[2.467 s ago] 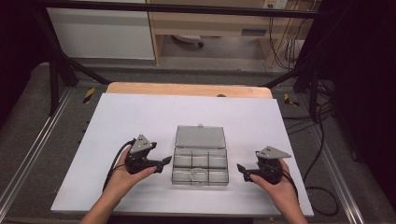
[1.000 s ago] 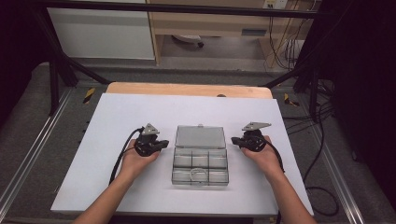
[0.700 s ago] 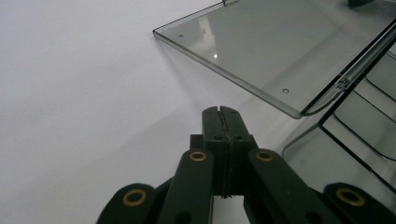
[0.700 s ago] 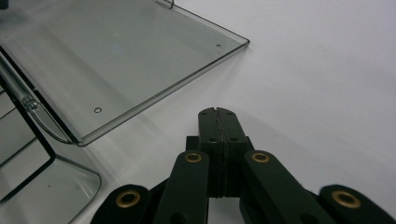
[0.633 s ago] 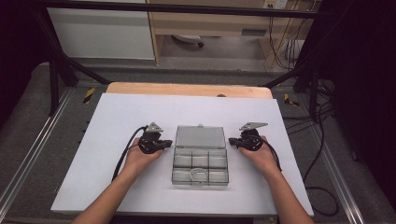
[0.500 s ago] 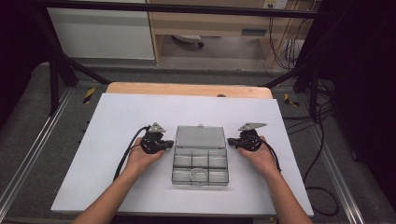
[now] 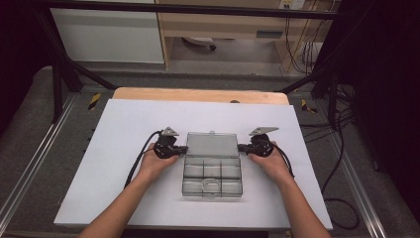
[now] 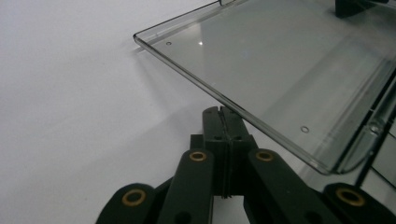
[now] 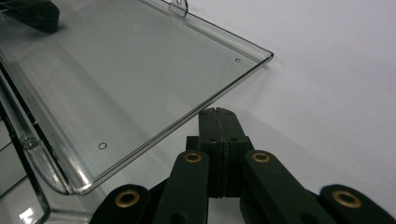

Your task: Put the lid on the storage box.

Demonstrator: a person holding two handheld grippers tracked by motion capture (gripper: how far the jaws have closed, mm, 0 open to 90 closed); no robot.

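Two black claws, left (image 8: 223, 112) and right (image 9: 218, 113), pressed together, flank the clear plastic lid (image 7: 211, 145).

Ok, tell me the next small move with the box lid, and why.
Probably lift both tips together to swing the lid up and over toward the compartments. The lid lies open and flat behind them, and the left gripper and right gripper, jaws shut, have their tips at its side edges, seemingly just under them.
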